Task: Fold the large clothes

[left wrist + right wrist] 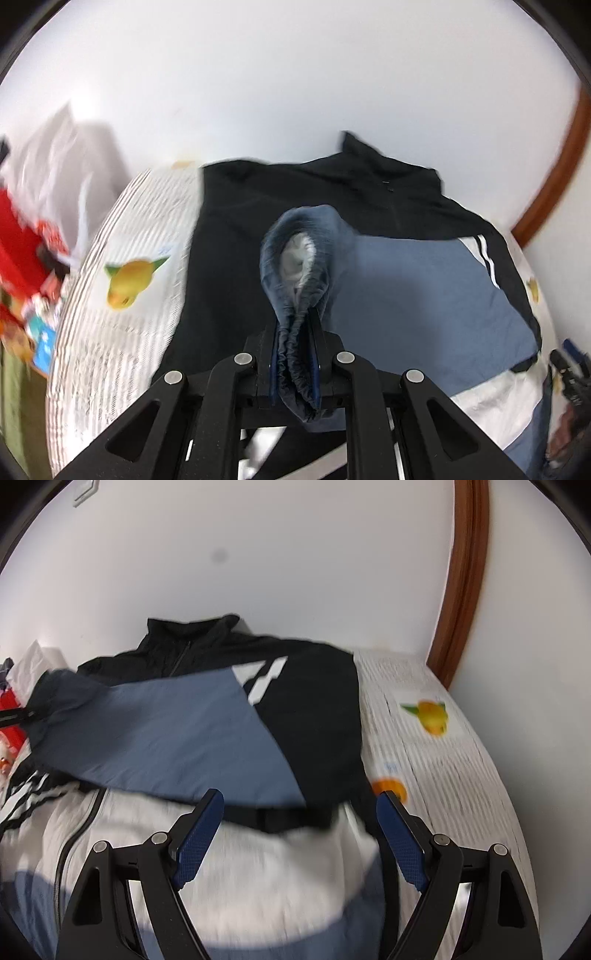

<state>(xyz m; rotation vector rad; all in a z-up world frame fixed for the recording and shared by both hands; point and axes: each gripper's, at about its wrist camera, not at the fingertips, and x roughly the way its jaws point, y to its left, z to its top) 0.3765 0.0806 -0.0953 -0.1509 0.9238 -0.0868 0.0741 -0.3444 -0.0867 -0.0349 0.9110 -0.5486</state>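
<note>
Left wrist view. At far left lies a blurred heap of red and white packaging (26, 236) beside the white striped bedcover with printed orange-and-lemon motifs (122, 258). The left gripper (295, 354) points steeply downward over the bed, its jaws nearly closed and clamped on the gathered elastic cuff of the blue sleeve (295, 258), which balloons open just above the pads. The black, slate-blue and white zip-front windbreaker jacket (424, 280) lies spread on the bedcover behind and to the right of the cuff, collar toward the white wall (295, 74). A curved brown wooden door frame (554, 177) stands at far right.

Right wrist view. The sleeve crosses the jacket's chest from the left. The right gripper (301, 834) also tilts downward, its blue-padded fingers (199, 842) spread wide above the jacket's white lower panel, with nothing held between them. The bare bedcover lies to the right.
</note>
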